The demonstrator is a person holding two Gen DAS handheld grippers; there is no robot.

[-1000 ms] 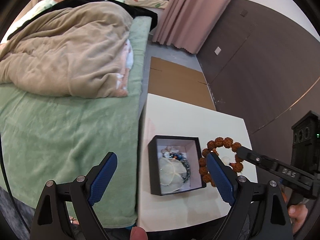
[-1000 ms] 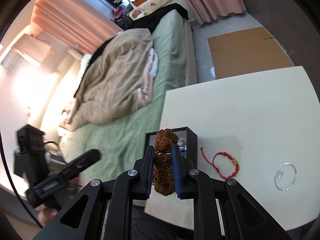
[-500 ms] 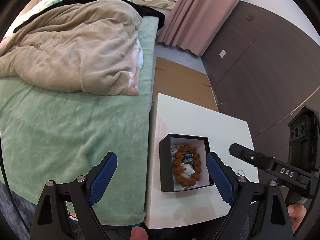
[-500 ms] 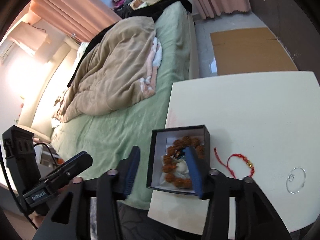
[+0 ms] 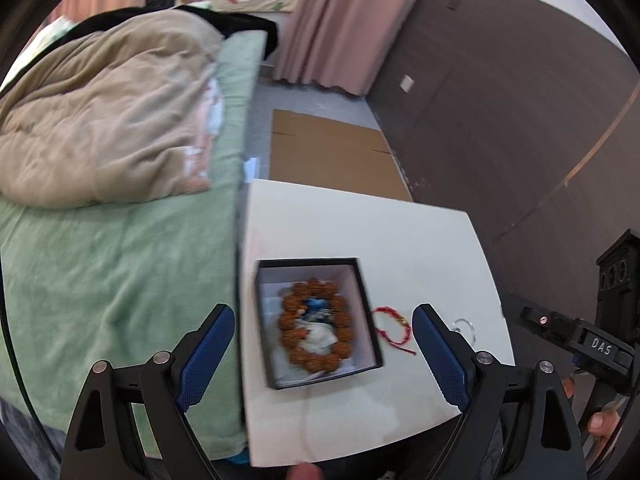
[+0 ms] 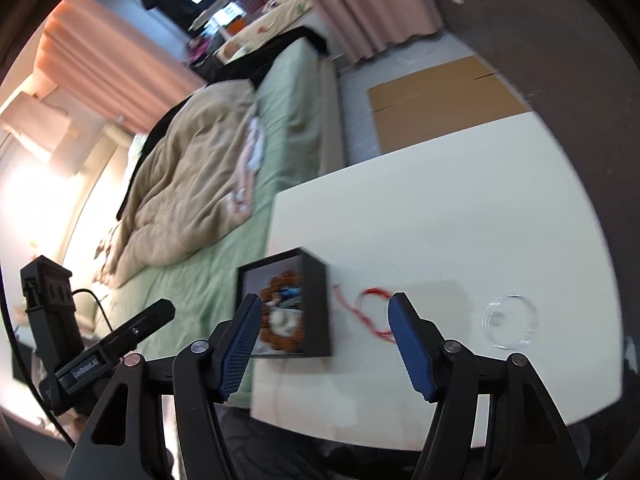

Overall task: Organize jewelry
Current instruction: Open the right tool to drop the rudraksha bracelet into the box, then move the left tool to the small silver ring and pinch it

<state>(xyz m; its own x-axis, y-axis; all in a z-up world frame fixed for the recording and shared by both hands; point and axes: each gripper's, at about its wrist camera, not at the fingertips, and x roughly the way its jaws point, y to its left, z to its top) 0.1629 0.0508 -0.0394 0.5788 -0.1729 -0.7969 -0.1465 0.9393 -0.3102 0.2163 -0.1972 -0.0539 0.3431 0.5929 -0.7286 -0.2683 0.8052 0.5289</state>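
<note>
A black jewelry box (image 5: 368, 316) with a white lining sits near the left edge of the white table (image 5: 360, 232). A brown bead bracelet (image 5: 316, 326) lies inside it over blue beads and a white piece. A red string bracelet (image 5: 394, 330) lies on the table just right of the box, and a clear ring (image 5: 464, 326) further right. My left gripper (image 5: 324, 354) is open above the box. My right gripper (image 6: 322, 344) is open and empty, with the box (image 6: 316, 300), the red bracelet (image 6: 370, 312) and the clear ring (image 6: 510, 320) ahead of it.
A bed with a green sheet (image 5: 112, 272) and a beige duvet (image 5: 100, 120) runs along the table's left side. Flat cardboard (image 5: 328, 152) lies on the floor beyond the table. A dark wall (image 5: 520, 120) stands to the right.
My right gripper opened and let the brown bead bracelet drop into the box, then drew back toward the red bracelet. The left gripper view shifted left.
</note>
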